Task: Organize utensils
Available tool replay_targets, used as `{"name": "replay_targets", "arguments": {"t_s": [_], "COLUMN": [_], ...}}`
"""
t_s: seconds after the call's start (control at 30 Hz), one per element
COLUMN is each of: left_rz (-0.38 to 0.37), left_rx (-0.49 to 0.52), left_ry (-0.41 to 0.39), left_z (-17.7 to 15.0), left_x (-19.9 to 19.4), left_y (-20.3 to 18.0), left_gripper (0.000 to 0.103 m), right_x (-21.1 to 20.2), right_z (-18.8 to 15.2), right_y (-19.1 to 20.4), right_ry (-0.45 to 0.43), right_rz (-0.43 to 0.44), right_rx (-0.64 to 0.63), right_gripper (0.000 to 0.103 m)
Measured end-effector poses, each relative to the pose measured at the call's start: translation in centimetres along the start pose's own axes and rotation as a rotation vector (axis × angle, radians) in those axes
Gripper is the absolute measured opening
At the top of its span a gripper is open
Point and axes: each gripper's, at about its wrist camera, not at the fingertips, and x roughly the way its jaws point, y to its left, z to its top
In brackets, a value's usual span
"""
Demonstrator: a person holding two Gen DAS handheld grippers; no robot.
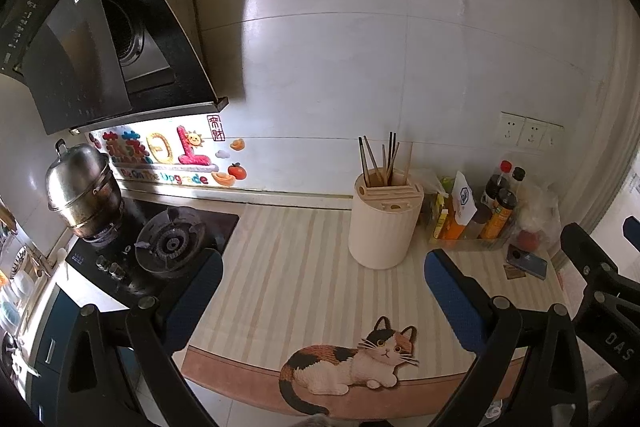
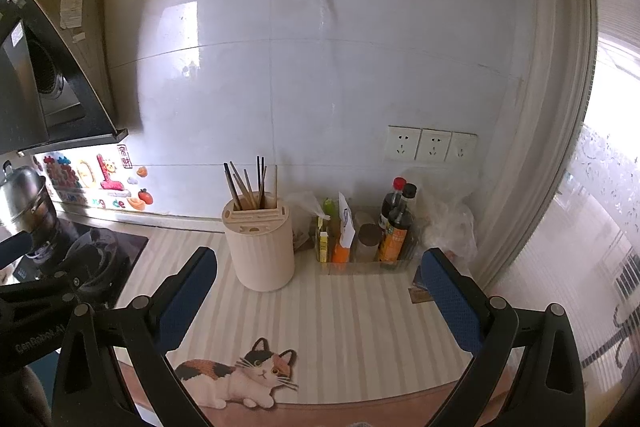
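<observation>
Gaping, both grippers [image 1: 324,291] [image 2: 318,291] before ribbed cylindrical cream holder [image 2: 260,247] of slender chopsticks [image 2: 250,183].

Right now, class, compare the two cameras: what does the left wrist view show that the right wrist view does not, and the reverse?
Only the left wrist view shows the dark blue smartphone lying flat on the counter. Only the right wrist view shows the bright frosted window. Both show the cream cylindrical utensil holder with upright wooden chopsticks, the striped cat-print mat and the condiment bottles. Both grippers are open.
</observation>
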Motion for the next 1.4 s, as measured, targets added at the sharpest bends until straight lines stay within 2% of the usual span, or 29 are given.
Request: {"name": "replay_targets", "arguments": {"t_s": [1.4], "left_rz": [-0.005], "left_rx": [-0.007], "left_ry": [0.002], "left_z": [0.58], "left_x": [0.83], "left_y": [0.38], "left_gripper": [0.103], "right_x": [0.36], "right_z": [-0.02], "right_y": [0.79], "right_ry": [0.006], "right_rz": [-0.01], "right_rx": [0.016], "right_gripper": [0.103]}}
